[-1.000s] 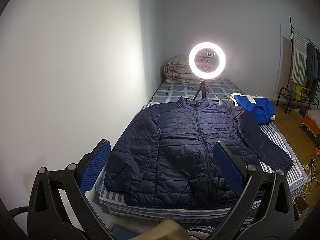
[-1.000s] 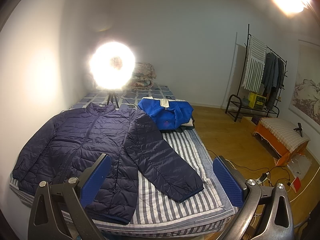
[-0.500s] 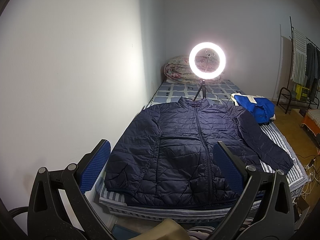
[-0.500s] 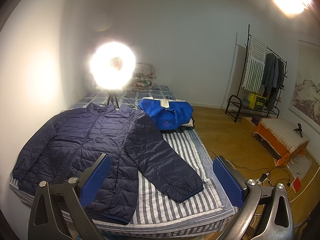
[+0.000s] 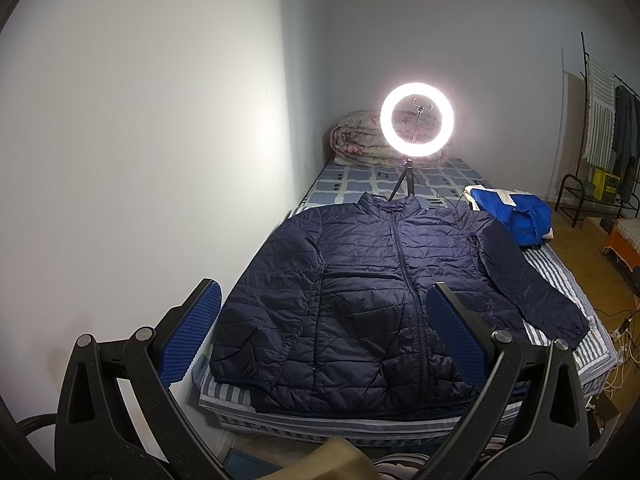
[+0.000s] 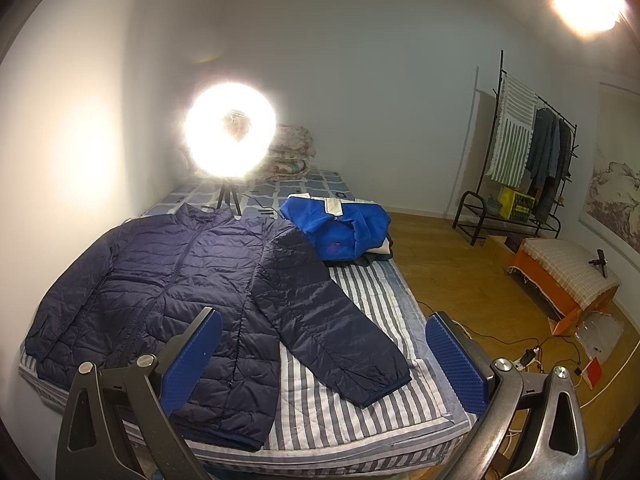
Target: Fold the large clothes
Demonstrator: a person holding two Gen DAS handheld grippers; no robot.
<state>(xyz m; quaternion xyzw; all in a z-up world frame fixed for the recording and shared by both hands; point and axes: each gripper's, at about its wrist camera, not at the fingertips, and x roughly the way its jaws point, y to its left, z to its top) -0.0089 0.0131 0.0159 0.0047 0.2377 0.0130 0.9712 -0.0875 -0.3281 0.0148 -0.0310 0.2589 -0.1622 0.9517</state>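
A navy quilted puffer jacket (image 5: 372, 300) (image 6: 168, 280) lies flat, front up and zipped, on the striped bed (image 5: 560, 276) (image 6: 332, 412). Its right-hand sleeve (image 6: 320, 312) stretches out toward the bed's near right corner; the other sleeve rests along the body by the wall. My left gripper (image 5: 320, 328) hangs open above the foot of the bed, short of the jacket's hem, holding nothing. My right gripper (image 6: 324, 356) is open too, above the near right part of the bed, with nothing between its blue pads (image 6: 456, 356).
A lit ring light on a tripod (image 5: 416, 126) (image 6: 230, 136) stands on the bed behind the collar. A blue garment (image 5: 516, 216) (image 6: 340, 228) lies at the back right, a rolled quilt (image 5: 356, 144) at the head. Clothes rack (image 6: 528, 148), orange-draped bench (image 6: 564, 272) and floor cables (image 6: 532, 354) are to the right.
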